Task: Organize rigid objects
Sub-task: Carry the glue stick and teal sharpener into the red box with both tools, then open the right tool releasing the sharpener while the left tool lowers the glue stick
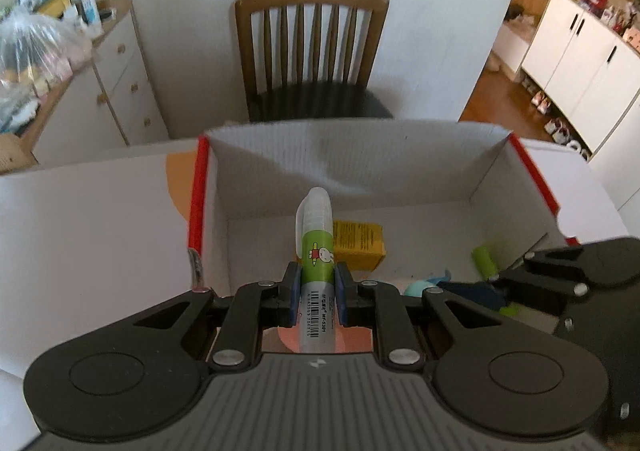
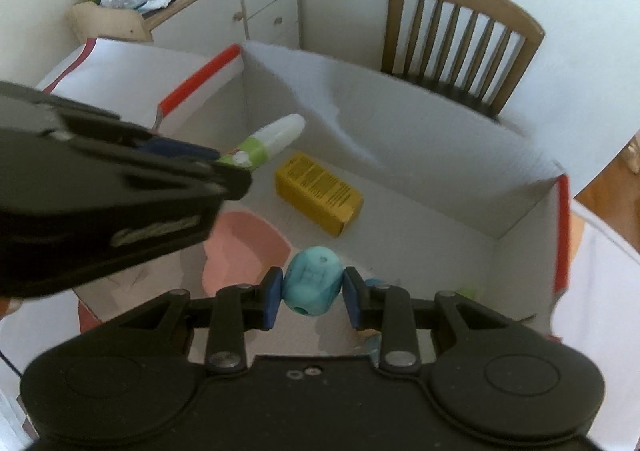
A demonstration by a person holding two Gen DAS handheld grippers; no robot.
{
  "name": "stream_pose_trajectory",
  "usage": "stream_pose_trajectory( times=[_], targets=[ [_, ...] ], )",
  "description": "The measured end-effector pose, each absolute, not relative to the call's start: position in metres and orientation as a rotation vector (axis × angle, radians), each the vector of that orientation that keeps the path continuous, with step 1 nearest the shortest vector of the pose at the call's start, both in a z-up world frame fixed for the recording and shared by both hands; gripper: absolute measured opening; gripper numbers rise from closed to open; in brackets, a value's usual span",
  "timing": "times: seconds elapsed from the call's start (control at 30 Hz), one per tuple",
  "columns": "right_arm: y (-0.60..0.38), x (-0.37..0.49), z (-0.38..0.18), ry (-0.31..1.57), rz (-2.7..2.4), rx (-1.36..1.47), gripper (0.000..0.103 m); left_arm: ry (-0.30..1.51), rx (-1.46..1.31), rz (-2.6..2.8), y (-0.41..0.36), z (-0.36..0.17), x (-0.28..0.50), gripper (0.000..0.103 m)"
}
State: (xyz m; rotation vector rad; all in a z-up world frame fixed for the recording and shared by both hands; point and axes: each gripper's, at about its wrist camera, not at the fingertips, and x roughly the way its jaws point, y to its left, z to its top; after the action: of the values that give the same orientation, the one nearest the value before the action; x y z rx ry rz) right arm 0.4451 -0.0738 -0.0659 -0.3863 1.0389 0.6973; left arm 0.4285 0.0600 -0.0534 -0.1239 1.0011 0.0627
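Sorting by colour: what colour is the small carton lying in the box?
Yellow, clearest in the right wrist view.

Soft daylight, a broad shadow across the box (image 1: 360,155) wall — fisheye bending at edges, slight motion blur.

Both wrist cameras look steeply down into the box (image 1: 280,167), close. They share its floor, the yellow carton (image 2: 318,193) and far chair (image 1: 312,47).

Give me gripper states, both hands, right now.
Left gripper: closed on the green glue stick, above the open cardboard box.
Right gripper: closed on the turquoise bead-like toy, above the same box.
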Motion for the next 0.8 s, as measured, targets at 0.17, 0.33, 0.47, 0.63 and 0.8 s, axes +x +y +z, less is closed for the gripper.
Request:
stream_pose_trajectory(
  times=[0.17,0.33,0.47,0.63,0.8],
  targets=[
    [-0.069,0.449,-0.078,1.080,0.683,-0.415,0.031,1.052,-0.116,0.040,0.055,-0.067,0.441,0.017],
    [-0.071,0.453,-0.087,1.112,0.678,-0.415,0.031,1.101,-0.101,0.046,0.053,-0.080,0.450,0.017],
    [-0.071,0.455,-0.086,1.126,0.680,-0.411,0.031,1.144,-0.103,0.058,0.054,-0.089,0.458,0.017],
    [-0.068,0.457,-0.090,1.147,0.675,-0.431,0.030,1.176,-0.104,0.068,0.055,-0.095,0.463,0.017],
    [-0.068,0.458,-0.088,1.154,0.655,-0.425,0.035,1.179,-0.093,0.074,0.053,-0.095,0.463,0.017]
  ],
)
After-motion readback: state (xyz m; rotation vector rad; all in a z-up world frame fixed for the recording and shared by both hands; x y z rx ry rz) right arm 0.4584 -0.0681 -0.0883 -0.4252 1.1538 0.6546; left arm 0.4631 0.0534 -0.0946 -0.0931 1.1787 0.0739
